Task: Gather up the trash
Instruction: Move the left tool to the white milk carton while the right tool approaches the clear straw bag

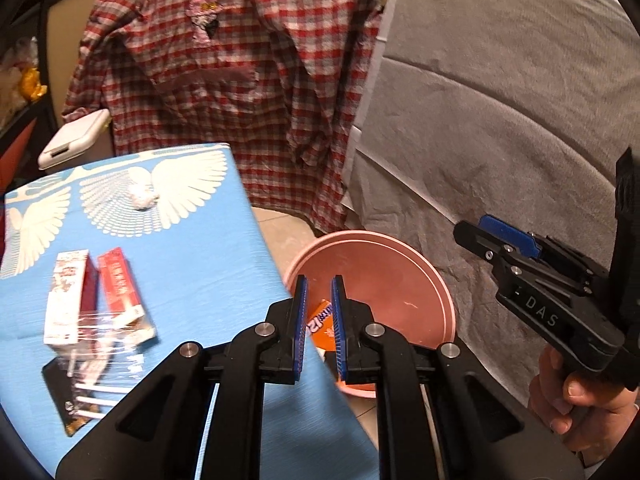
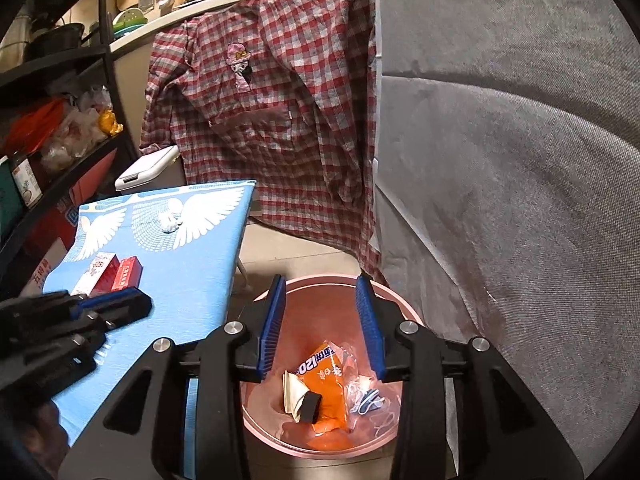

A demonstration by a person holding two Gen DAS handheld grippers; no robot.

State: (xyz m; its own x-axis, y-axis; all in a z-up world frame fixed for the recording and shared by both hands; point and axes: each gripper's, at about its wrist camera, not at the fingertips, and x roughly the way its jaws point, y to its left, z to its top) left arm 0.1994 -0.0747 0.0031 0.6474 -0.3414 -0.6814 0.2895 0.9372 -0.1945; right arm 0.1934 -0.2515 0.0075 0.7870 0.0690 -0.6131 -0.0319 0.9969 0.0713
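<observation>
Pink plastic bin (image 2: 404,312) sits on the floor just beside the blue surface (image 1: 208,264), and my right tongs (image 2: 325,328) hang over its mouth, spread wide and empty. Inside I count one orange wrapper (image 2: 326,380), one clear bag with blue print (image 2: 368,400) and a pale folded scrap with a dark piece on it. My left tongs (image 1: 319,332) sit at the surface's edge, fingers narrowly apart, holding nothing.

On the surface I count four bits of trash: two cartons, one white-and-red (image 1: 68,296) and one red (image 1: 120,288), lying side by side; one crumpled white paper ball (image 1: 143,197) far back; and one dark packet under clear film (image 1: 80,384), near me.

I judge the next pick is the packet. I'd open the left tongs wider, come in low, and pinch packet and film together so the film doesn't slide off.
</observation>
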